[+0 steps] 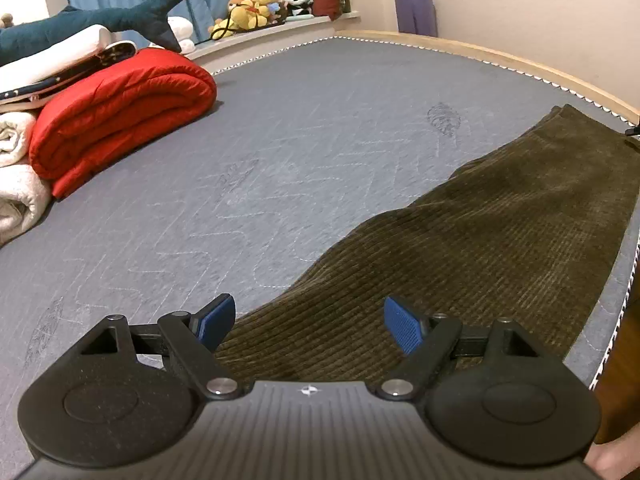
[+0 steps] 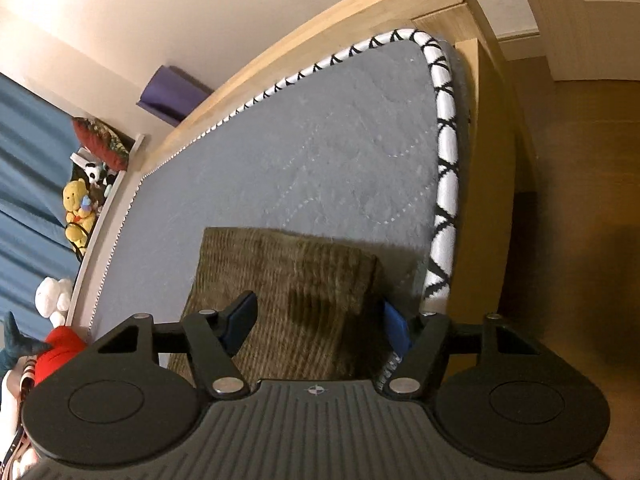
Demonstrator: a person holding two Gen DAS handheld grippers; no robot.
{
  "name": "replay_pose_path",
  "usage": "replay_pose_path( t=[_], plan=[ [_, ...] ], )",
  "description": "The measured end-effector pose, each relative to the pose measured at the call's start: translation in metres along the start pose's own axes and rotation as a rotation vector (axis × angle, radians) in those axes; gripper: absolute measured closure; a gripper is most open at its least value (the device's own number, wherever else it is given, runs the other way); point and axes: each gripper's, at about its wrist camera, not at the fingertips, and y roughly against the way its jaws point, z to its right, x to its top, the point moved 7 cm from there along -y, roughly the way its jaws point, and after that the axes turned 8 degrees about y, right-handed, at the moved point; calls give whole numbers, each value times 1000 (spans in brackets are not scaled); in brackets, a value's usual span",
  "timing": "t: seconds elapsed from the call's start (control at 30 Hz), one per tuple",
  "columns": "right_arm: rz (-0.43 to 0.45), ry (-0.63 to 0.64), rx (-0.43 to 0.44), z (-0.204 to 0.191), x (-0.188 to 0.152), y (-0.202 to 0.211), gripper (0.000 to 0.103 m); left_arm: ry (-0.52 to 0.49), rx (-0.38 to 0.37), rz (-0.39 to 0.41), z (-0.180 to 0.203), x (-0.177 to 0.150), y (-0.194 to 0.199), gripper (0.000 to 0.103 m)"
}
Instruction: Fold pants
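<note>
Left claw (image 1: 310, 322) open over unlabelled pants (image 1: 480, 240) — no writing.

Grey quilted mattress (image 1: 304, 128) is edged with white-and-black piping (image 2: 444, 168) and set in a light wood frame (image 1: 500, 54). Olive corduroy pants (image 1: 460, 248) are laid flat along the right side, from near edge toward far. Red quilt (image 1: 120, 108), folded, is placed far left, touching white bedding (image 1: 16, 184) stacked beside it.
</note>
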Motion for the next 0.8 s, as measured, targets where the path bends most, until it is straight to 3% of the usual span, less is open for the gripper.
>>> replay_pose_path(
  t=[0.17,0.37,0.5,0.7,0.8],
  plan=[
    [14,52,-36,-5,-4,-8,62,-10,0,-5,4,1,-4,17],
    [36,109,-71,-12,-5,-10,80,-24,-3,8,8,3,-2,17],
    [99,119,-53,-35,0,5,83,-10,1,14,2,4,1,17],
    [237,408,37,-145,-11,50,85,0,8,25,-4,4,6,17],
    [289,610,138,-221,-43,83,86,13,16,33,-8,4,8,17]
  ],
)
